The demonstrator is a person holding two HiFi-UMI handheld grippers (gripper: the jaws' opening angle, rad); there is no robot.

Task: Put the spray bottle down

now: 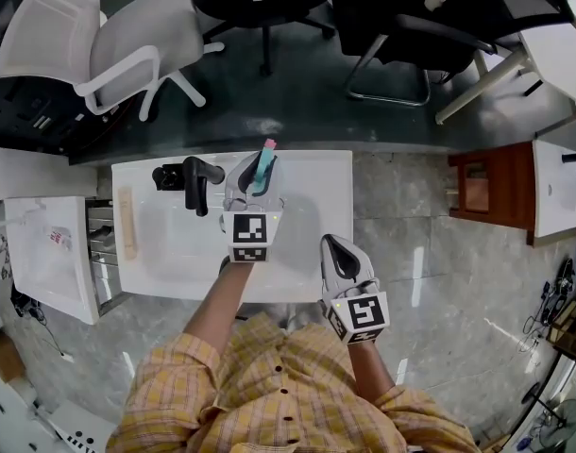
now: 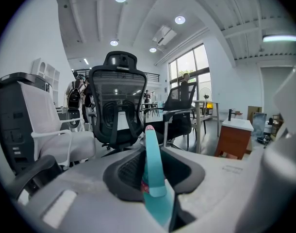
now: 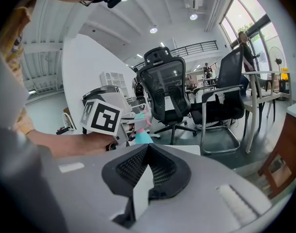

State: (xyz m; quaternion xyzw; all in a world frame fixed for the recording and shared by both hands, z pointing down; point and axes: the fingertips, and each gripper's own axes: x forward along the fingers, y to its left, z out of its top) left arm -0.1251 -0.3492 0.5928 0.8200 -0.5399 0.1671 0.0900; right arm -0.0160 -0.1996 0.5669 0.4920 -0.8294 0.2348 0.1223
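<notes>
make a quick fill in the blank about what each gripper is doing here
The left gripper is shut on the ____.
That thing has a teal body and a ____ tip.
The jaws of the right gripper are together, with ____ between them.
The table is ____ in colour.
Missing: spray bottle; pink; nothing; white.

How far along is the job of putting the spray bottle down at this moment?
Done: the left claw has the spray bottle over the white table. In hand: the bottle is clamped between its jaws; whether its base touches the table cannot be seen. Left: set it down, open the jaws, pull away. The right claw is shut and empty, off the table.
</notes>
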